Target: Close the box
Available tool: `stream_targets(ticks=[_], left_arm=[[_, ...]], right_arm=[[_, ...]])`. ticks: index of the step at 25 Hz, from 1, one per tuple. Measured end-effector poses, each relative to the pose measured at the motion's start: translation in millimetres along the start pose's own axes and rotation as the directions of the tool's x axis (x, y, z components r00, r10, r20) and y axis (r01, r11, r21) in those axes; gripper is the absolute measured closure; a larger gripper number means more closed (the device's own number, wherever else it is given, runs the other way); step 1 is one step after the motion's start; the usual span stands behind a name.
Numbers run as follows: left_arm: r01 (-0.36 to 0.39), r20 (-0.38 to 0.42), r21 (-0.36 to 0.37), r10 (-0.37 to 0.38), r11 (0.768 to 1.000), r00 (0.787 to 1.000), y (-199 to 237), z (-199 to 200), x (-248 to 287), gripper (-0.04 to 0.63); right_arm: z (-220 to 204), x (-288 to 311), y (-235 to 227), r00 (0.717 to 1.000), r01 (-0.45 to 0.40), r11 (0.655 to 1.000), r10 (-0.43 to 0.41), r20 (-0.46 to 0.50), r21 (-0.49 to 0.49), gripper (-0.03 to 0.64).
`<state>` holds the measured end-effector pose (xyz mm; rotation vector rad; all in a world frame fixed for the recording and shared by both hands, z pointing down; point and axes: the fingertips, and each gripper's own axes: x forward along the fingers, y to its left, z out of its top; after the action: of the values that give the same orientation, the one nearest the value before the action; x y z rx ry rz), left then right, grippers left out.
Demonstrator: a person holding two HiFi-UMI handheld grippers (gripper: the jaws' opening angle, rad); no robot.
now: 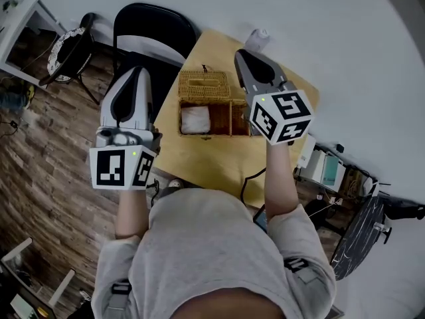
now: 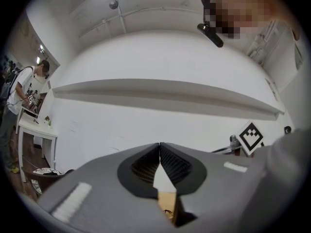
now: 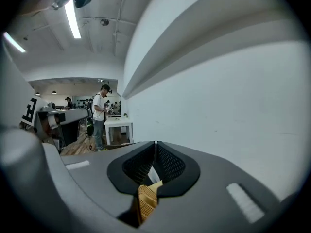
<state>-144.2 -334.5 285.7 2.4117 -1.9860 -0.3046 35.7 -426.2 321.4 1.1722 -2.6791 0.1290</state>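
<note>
A wicker box [image 1: 207, 117] stands on the yellow table [image 1: 219, 161] with its lid [image 1: 204, 85] swung back to the far side. A white cloth [image 1: 196, 119] lies in its left half. My left gripper [image 1: 139, 72] hovers left of the box, off the table's edge, jaws shut on nothing; in its own view the gripper [image 2: 159, 144] faces a white wall. My right gripper [image 1: 243, 54] is held over the box's right end, also shut and empty. Below this gripper [image 3: 155, 143] in its own view a sliver of wicker [image 3: 146, 200] shows.
A black chair [image 1: 156, 28] stands behind the table's far left corner. A small white object [image 1: 259, 37] sits at the table's far edge. Boxes and gear [image 1: 325, 168] crowd the floor at right. A person [image 3: 99, 113] stands by a white table [image 3: 118, 125] far off.
</note>
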Motion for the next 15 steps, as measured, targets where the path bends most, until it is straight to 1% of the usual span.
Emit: stream_targets(ticks=[3,6,10,15], left_arm=[[-0.004,-0.017,-0.001,0.004,1.0,1.0,0.8,-7.1,-0.4,0.535],[-0.007,-0.031,0.0,0.007,1.0,0.999,2.1,-13.8,-1.4,0.535],[-0.017,-0.05,-0.001,0.016,1.0,0.999,4.6,-21.7,-1.6,0.535],[-0.026,-0.072,-0.004,0.026,1.0,0.997,7.1,-31.7,-2.5,0.535]], right_arm=[[-31.5,18.6,-3.3,0.992,-0.031,0.997,0.038,-0.117,0.064,0.611],[-60.4,34.0,-8.8,0.976,-0.027,0.994,0.048,-0.213,0.102,0.609],[-87.8,54.4,-16.5,0.95,-0.023,0.99,0.064,-0.306,0.136,0.606],[-117.1,77.1,-17.9,0.908,-0.058,0.977,0.136,-0.396,0.203,0.577]])
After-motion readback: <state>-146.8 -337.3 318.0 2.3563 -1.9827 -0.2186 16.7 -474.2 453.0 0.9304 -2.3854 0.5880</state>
